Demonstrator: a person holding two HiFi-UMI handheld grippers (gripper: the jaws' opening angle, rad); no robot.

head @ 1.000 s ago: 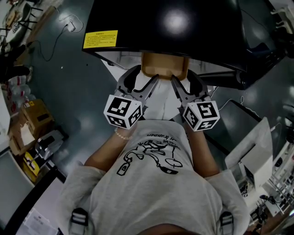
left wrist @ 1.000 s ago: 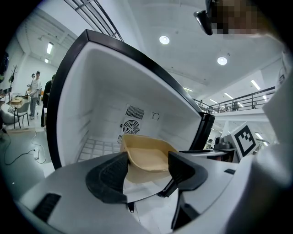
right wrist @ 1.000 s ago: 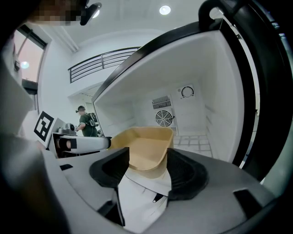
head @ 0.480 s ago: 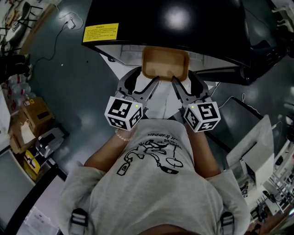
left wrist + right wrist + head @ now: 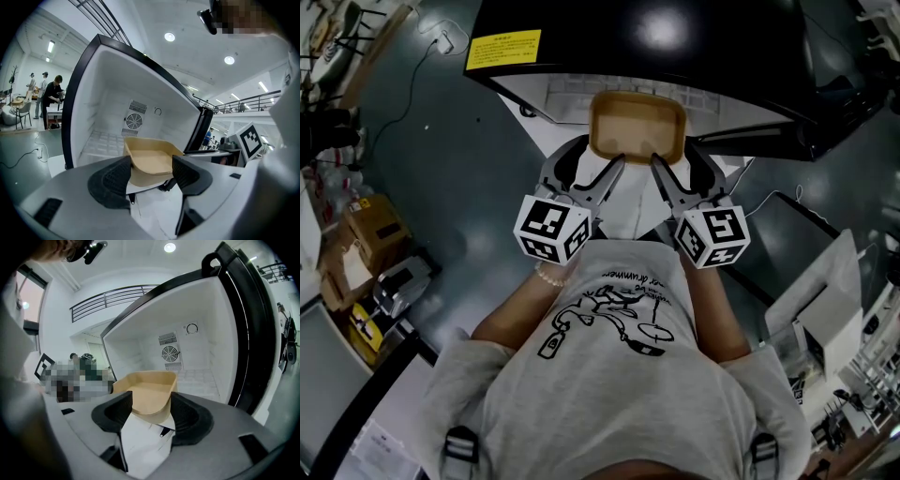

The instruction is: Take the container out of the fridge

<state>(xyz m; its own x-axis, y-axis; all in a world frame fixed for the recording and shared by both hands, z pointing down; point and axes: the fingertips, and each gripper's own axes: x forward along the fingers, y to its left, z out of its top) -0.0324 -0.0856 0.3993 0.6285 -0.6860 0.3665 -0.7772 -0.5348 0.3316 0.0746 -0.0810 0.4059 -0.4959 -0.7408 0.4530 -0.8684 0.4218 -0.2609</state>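
**Container held in front of the open fridge by both grippers**

The container (image 5: pixel 637 127) hangs in the air just before the mouth of the fridge (image 5: pixel 656 42). In the head view its far rim lies close to the front edge of the black top, and the rest of it is outside. To the left of it there is open dark floor (image 5: pixel 459 187). To the right, the black door (image 5: pixel 825 112) stands open and narrows that side.

The left gripper (image 5: pixel 612 169) has its jaws closed on the near left corner of the container (image 5: pixel 152 159). The corner sits between the two dark pads and touches both. The right gripper (image 5: pixel 660 169) holds the near right corner (image 5: pixel 147 390) in the same way, its jaws pressed on the wall of the corner. Both grippers (image 5: pixel 150 176) (image 5: pixel 149 416) point toward the fridge, with the container between them and the opening.

The container is a shallow tan tray with rounded corners, a matt surface and a thin raised rim, and it looks empty. The fridge is glossy black outside and plain white inside (image 5: pixel 108 108), with a round fan grille (image 5: pixel 134 121) on the back wall and a grid-patterned shelf (image 5: pixel 101 140) low down. A yellow label (image 5: pixel 503 50) is on the top. Cardboard boxes (image 5: pixel 370 234) stand well apart, at the left edge of the floor.
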